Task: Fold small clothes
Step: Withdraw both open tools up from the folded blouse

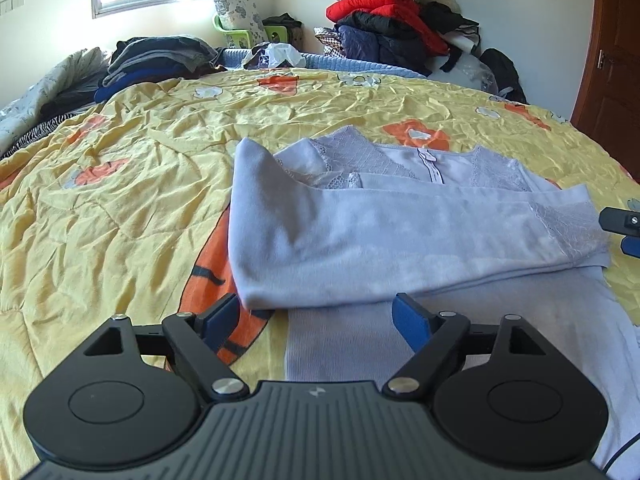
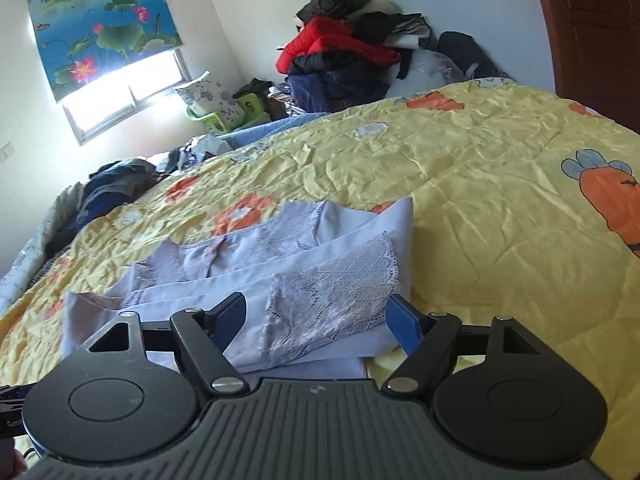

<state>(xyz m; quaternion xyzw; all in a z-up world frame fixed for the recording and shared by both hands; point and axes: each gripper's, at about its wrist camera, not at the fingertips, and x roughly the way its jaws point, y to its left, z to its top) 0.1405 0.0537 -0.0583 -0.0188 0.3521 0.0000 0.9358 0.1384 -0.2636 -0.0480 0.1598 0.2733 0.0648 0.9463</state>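
The folded top (image 1: 400, 232) lies on the quilt (image 1: 120, 200), clothes pile (image 1: 396, 28) behind it.

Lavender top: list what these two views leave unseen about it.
- The lavender top: its near hem is hidden in the left wrist view by the left gripper, and in the right wrist view by the right gripper.
- Its far-right edge is cut off by the frame in the left wrist view.
- The layers under the folded sleeve are covered in both views.
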